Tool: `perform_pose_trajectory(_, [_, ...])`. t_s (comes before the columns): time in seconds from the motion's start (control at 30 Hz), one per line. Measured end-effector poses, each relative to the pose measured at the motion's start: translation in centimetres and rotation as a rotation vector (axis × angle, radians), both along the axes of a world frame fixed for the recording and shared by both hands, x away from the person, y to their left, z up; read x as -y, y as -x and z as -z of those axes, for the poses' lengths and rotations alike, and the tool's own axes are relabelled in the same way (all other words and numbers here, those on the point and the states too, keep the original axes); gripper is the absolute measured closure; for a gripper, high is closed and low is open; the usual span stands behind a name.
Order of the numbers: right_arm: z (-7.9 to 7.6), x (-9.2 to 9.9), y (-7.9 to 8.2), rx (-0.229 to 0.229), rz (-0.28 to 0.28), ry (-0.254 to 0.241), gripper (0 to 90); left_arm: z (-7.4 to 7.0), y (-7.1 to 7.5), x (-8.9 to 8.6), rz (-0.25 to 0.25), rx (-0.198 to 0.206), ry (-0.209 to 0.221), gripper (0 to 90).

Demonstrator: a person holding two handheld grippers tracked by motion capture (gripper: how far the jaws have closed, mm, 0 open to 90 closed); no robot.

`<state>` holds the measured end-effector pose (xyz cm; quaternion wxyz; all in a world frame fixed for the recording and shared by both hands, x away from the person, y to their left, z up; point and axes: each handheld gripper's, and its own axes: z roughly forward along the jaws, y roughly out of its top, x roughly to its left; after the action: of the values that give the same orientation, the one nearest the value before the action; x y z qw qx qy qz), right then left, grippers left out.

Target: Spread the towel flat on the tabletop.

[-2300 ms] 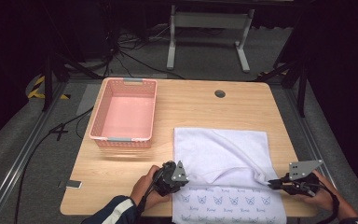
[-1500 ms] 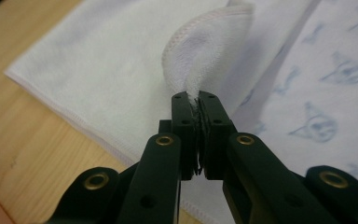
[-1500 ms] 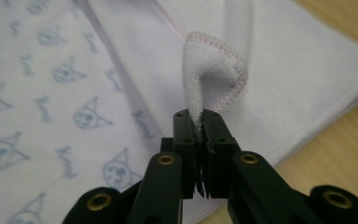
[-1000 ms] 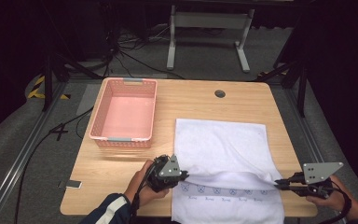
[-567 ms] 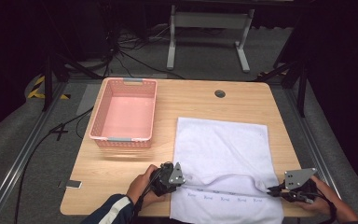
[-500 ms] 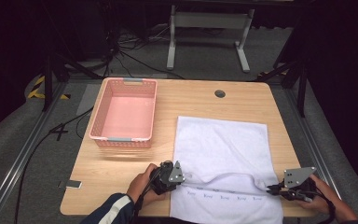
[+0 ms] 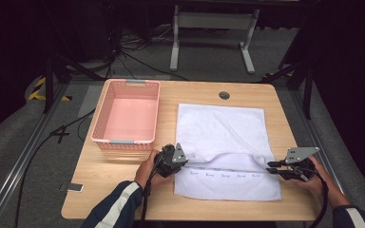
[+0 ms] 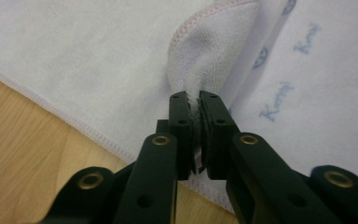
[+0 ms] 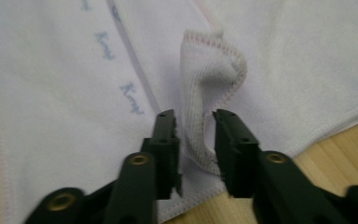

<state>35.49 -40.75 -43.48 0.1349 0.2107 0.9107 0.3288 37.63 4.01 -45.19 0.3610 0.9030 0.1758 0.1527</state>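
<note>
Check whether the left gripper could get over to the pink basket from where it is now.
Probably yes: the pink basket sits just beyond the left gripper with bare table between, but its jaws pinch the towel, which would drag along.

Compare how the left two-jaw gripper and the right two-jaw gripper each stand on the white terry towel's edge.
The left gripper has its jaws shut tight on a pinched fold of the white terry towel; the right gripper has a gap, the fold standing loose between its jaws, which have just been opening. In the high view, the left one sits at the towel's left edge, the right one at its right edge. Both work the same folded-over edge, near the printed band.
</note>
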Motion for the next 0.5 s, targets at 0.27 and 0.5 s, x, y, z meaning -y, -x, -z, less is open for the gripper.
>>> perform_pose_trajectory(0.27, [-1.6, -0.4, -0.3, 0.010, 0.043, -0.082, 45.2, -0.8, -0.2, 0.4, 0.010, -0.017, 0.063, 57.0])
perform_pose_trajectory(0.5, [-0.7, -2.5, -2.7, -0.065, 0.069, -0.047, 35.7, -0.5, -1.9, 1.5, -0.017, -0.066, 0.042, 40.3])
